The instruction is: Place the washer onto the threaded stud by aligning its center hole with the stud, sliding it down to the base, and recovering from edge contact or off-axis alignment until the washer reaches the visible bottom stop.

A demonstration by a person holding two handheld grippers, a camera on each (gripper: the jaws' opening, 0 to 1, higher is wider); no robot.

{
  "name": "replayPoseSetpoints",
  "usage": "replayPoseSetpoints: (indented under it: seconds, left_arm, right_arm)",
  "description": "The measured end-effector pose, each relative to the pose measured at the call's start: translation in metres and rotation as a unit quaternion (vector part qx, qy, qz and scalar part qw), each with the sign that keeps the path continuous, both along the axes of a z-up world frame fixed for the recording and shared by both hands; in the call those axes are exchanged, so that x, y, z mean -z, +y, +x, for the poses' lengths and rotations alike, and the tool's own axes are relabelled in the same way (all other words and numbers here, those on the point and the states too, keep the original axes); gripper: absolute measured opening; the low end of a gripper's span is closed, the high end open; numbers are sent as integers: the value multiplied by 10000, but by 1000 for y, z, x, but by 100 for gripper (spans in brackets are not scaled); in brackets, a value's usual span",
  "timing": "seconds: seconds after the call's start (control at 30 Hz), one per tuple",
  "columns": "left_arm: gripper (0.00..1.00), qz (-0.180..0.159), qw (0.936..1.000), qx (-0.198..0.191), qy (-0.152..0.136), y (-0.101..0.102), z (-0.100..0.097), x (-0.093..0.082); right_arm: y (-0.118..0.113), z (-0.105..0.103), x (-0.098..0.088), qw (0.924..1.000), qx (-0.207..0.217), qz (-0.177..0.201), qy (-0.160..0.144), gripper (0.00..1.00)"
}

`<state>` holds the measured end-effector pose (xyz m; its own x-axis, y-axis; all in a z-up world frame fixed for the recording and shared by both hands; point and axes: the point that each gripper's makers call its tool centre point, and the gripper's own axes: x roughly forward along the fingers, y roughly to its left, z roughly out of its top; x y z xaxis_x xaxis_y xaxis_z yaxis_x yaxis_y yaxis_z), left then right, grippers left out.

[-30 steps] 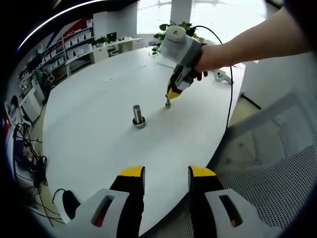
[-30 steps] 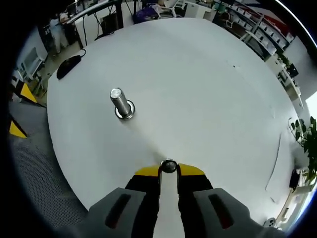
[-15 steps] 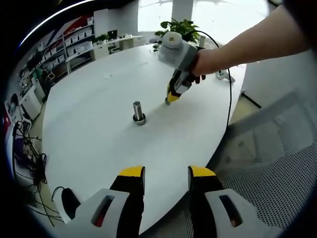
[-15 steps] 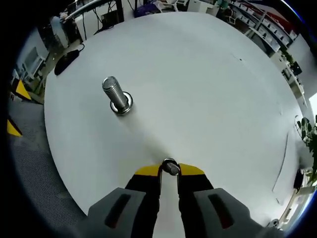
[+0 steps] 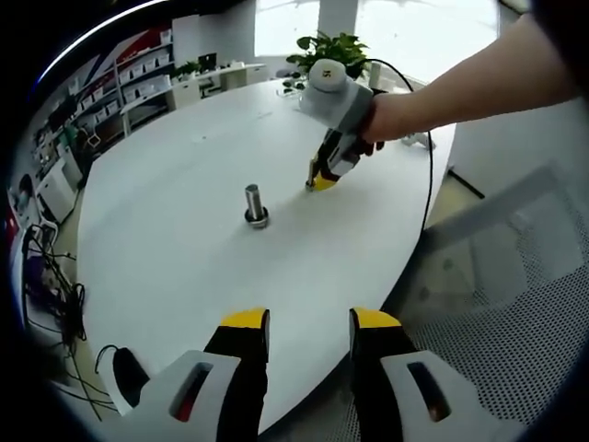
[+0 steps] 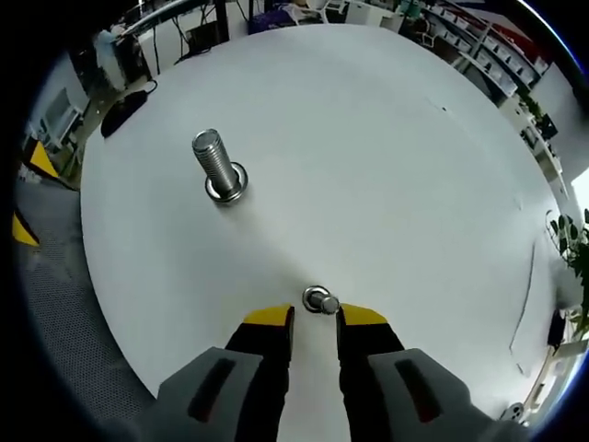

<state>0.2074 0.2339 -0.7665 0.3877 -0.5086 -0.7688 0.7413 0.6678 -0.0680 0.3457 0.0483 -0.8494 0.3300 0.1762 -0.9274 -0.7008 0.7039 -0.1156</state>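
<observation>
Washer free on the surface

The right hand-held gripper [image 6: 314, 318] stands slightly parted, empty, just behind the washer [image 6: 318, 300]; the stud [image 6: 218, 169] stands well apart. The left hand-held gripper [image 5: 308, 322] is open, empty.

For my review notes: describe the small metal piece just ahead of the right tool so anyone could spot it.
On the big white table, look just beyond the yellow tips of the right tool. There lies a small shiny metal piece, low and ring-like, apart from the tall threaded stud, which stands upright on its own base further off.
</observation>
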Motion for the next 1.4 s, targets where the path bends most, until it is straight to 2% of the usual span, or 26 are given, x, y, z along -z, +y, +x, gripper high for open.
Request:
replayPoseSetpoints:
  seconds: [0.27,0.43,0.63,0.7,0.77,1.0,1.17,1.27,1.4]
  left_arm:
    - [33,6,10000,-31,-11,1,0,0]
    - [33,-81,9999,-129,-30,3,4,-3]
    - [33,-86,9998,-146,-51,4,4,-3]
    - [34,-176,9996,-191,-68,2,6,-5]
    - [35,-300,9992,-267,-75,2,8,-9]
    - [35,-324,9990,-306,-98,3,9,-9]
    - [35,-392,9985,-318,-212,1,12,-15]
    - [35,-456,9979,-347,-298,1,14,-20]
    - [36,-561,9969,-405,-386,0,18,-25]
  right_arm:
    - [-4,-11,-10,9995,134,198,-211,23]
    - [0,-14,-29,9951,551,698,-441,23]
    - [6,-22,-48,9920,535,871,-738,24]
    - [8,-24,-52,9890,655,1035,-827,24]
    - [13,-26,-59,9797,1002,1474,-922,24]
    - [11,-45,-70,9761,1077,1562,-1058,24]
    - [10,-53,-91,9659,1274,1851,-1286,25]
    - [11,-58,-106,9572,1417,2070,-1443,26]
    - [19,-67,-119,9535,1345,2201,-1560,26]
